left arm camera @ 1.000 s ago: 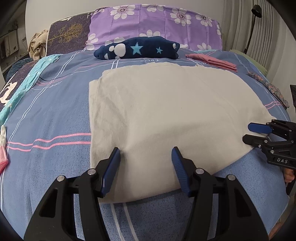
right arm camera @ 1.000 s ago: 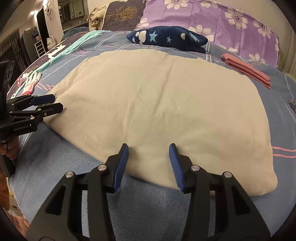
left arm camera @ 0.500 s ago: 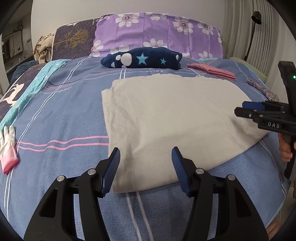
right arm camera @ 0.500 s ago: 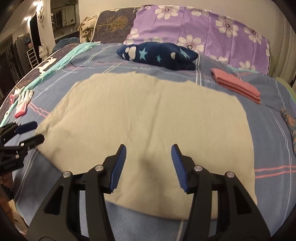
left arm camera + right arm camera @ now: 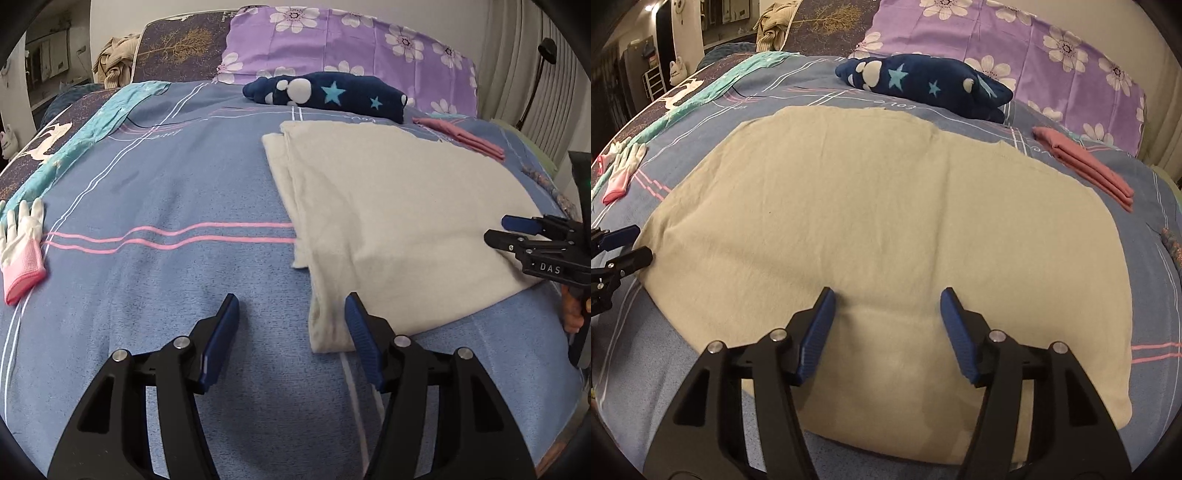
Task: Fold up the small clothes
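While both of my tools hang over the bed (image 5: 155,280) with nothing in them, the main risk I see is a bad pick-up at the near edge of the cream cloth (image 5: 886,221). It looks to lie in more than one layer, so a pinch that catches only the top sheet would peel the fold open instead of carrying it over. My left hand-held gripper (image 5: 291,332) stands about half open, its right blue pad just beside the cloth's near left corner and bare blue bedspread between the jaws; closing from here could miss the corner or grab the bedding with it. My right hand-held gripper (image 5: 886,328) is opening, with the cloth lying under the gap but not pressed by either pad. If the two corners are lifted unevenly, the soft fabric will probably skew or bunch. The cloth is a large pale rectangle, lying flat with faint creases, spread across the middle of the bed. At its left side a lower layer peeks out past the upper one. Beyond it sit a navy star-print bundle (image 5: 923,88) and a folded pink piece (image 5: 1086,166).
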Motion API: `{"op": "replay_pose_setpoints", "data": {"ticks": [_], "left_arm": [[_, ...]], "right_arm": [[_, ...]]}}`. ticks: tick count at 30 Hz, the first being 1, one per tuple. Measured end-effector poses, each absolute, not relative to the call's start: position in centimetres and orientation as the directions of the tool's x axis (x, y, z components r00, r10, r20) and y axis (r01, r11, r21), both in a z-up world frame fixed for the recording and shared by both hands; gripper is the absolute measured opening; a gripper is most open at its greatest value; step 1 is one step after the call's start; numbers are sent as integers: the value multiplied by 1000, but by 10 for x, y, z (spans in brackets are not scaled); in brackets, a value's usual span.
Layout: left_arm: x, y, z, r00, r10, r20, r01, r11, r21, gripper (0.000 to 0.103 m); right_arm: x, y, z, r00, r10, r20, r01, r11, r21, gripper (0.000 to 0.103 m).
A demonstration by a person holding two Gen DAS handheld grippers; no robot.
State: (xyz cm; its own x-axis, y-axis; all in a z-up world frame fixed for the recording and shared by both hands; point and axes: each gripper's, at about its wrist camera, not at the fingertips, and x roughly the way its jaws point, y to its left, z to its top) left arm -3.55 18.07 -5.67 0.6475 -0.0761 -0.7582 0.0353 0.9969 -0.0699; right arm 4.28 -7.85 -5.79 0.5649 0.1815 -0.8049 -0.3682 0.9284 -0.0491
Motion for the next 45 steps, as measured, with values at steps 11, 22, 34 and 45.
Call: {"op": "replay_pose_setpoints", "data": {"ticks": [11,22,34,45], "left_arm": [[-49,193,-51,667,-211,-714,122,977,-175,0],[-37,170,-49,626,-373,-685,261,928,-267,15],[-37,187,-53,614,-414,-672,253,910,-328,1],[-44,211,-48,673,-308,-672,156,948,-279,0]], "right_arm": [[12,-40,-39,598,240,-765,-491,864,-113,63],[-18,-1,-32,586,300,-753,-607,778,-162,69],[-20,4,-38,569,293,-769,-610,777,-156,70],[-31,18,-38,559,300,-773,-642,747,-174,72]]}}
